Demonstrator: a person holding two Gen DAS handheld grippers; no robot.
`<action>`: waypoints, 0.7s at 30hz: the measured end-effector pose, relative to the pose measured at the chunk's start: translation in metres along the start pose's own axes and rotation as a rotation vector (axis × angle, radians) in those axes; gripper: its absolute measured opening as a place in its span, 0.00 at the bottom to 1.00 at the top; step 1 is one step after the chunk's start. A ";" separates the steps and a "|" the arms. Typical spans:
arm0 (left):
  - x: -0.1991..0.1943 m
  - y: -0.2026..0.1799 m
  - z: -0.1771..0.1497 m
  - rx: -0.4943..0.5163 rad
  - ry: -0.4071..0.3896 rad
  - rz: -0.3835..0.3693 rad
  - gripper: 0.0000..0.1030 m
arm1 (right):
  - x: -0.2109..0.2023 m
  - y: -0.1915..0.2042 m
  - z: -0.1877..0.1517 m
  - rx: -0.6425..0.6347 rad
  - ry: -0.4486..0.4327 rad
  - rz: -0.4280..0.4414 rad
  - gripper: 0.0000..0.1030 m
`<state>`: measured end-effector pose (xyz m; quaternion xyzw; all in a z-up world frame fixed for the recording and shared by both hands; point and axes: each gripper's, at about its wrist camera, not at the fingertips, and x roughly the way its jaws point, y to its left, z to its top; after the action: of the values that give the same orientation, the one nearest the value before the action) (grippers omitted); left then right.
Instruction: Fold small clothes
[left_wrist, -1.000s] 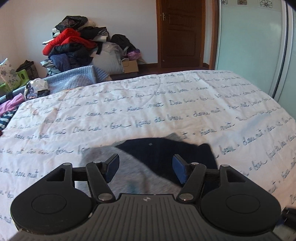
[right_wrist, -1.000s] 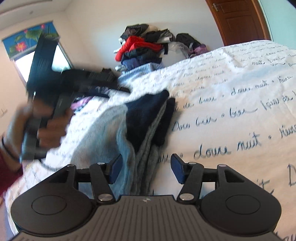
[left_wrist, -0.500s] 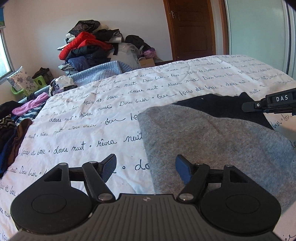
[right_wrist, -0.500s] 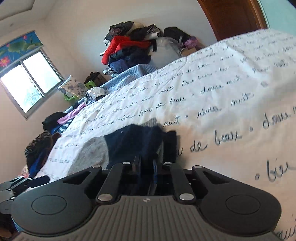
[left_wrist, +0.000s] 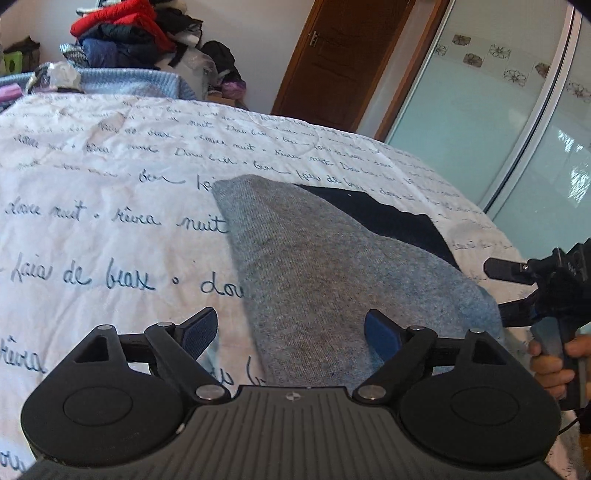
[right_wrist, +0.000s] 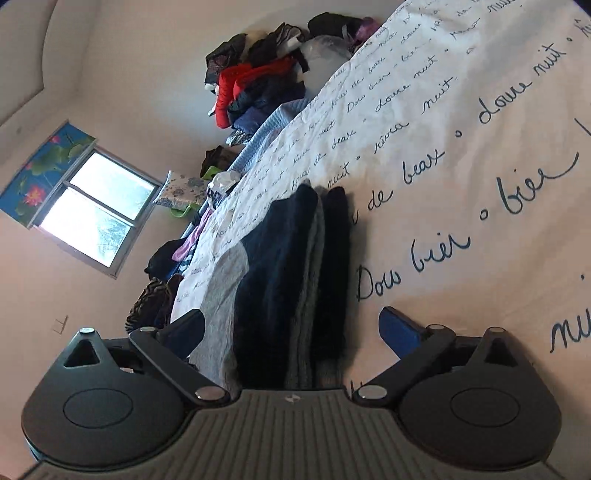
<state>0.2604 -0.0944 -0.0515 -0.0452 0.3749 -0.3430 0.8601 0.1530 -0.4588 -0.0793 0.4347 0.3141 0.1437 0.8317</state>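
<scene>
Grey-and-navy garment lying flat-ish on the white bedspread, roughly mid-bed, with a navy panel poking out past the grey on the side toward the wooden door. Seen edge-on from the right wrist view: stacked layers, grey under navy, so already folded over at least once by the look of it.

Left gripper: spread wide, nothing pinched, hanging just above the near end of the garment with one pad over cloth and the other over bare bedspread. Right gripper: also gaping open, holding nothing, straddling the layered edge of the garment. Also visible from the left wrist view, off to the door side of the garment, hand wrapped round the handle.

Probably between grabs here. Tips for the next pinch, just opinion:
- go low, catch all layers at the corner, not only the top one
- grab both near corners level before lifting, otherwise a crooked fold
- keep the cloth taut between the two tongs, then lay down slow

Writing on the bedspread, all around the garment, in blue script: "nuit", "rêve" (roughly), "de beaux", "Dou... bie...", "douce nuit". No readable brand tag on the garment itself.
</scene>
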 end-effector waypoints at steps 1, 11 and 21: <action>0.004 0.002 -0.001 -0.015 0.005 -0.033 0.83 | 0.002 0.001 -0.001 -0.011 0.019 0.015 0.99; 0.031 0.011 -0.005 -0.130 0.005 -0.186 0.78 | 0.059 0.034 -0.004 -0.183 0.118 0.078 1.00; 0.017 0.009 0.007 -0.132 0.008 -0.119 0.24 | 0.058 0.012 -0.006 0.014 0.089 0.076 0.32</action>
<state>0.2781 -0.0997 -0.0604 -0.1227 0.3965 -0.3684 0.8319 0.1937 -0.4187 -0.0950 0.4455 0.3349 0.1922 0.8078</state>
